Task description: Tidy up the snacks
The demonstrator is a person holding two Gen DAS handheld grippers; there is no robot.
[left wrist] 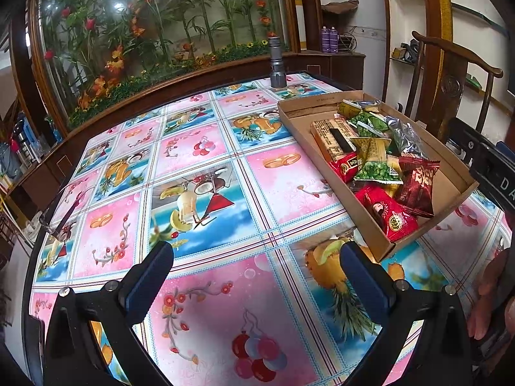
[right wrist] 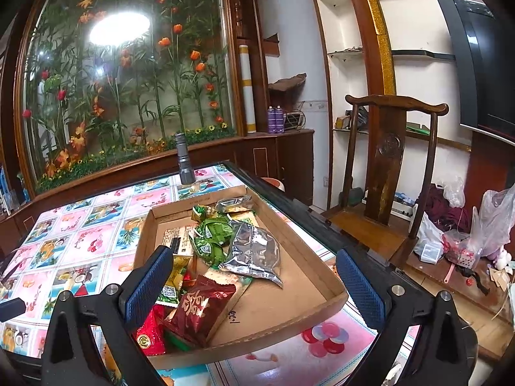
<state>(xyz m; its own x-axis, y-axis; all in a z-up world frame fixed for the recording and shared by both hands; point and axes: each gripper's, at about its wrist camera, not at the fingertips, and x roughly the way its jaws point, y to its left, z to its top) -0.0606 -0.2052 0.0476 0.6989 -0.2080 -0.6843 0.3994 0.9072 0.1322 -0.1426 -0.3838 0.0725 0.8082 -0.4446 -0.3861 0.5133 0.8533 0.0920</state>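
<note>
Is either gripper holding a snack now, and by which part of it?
Nothing is held. The left gripper and the right gripper are both open and empty.

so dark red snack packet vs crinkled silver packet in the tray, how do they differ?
The dark red snack packet is puffy, printed with large pale characters, and lies at the cardboard tray's near end. The crinkled silver packet is bare foil, flattened and creased, and lies mid-tray. Both rest loose in the tray, ungripped.

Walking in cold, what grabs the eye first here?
The shallow cardboard tray heaped with red, green and silver snack packets, on the table's right side. Under it, a loud pink-and-blue fruit-print tablecloth. Behind, a glass-fronted display of artificial orange flowers.
</note>
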